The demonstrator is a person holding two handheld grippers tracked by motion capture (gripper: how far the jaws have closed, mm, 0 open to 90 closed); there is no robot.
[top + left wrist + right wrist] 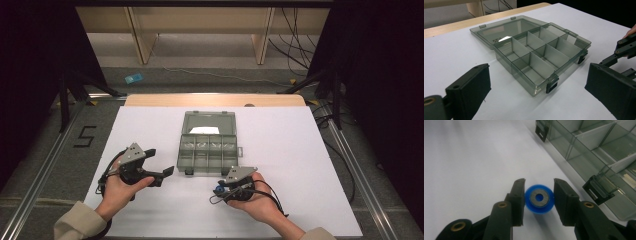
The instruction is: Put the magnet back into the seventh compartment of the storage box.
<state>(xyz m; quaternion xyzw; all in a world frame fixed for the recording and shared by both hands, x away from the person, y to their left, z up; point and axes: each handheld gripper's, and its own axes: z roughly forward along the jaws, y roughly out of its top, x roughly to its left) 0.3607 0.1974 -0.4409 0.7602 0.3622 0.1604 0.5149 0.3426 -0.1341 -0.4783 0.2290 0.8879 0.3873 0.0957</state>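
A smoky transparent compartment box [207, 142] lies open in the middle of the white sheet, lid flat behind it, its several compartments [541, 50] bare. My left gripper [160, 162] rests left of the box, jaws wide open [537, 75] with nothing between them, facing the box's front corner. My right gripper [220, 189] sits just in front of the box's right latch, shut [539, 187] on a small blue round piece [539, 199] with a grey metal ring in its face. The box's front wall and black latches [599, 188] lie to the right of that piece.
The white sheet [300, 165] covers a wooden table whose far edge [215, 100] shows behind the box. Cables [300, 55] and a small blue item [133, 78] lie on the floor beyond. Metal rails [45, 165] run along both sides.
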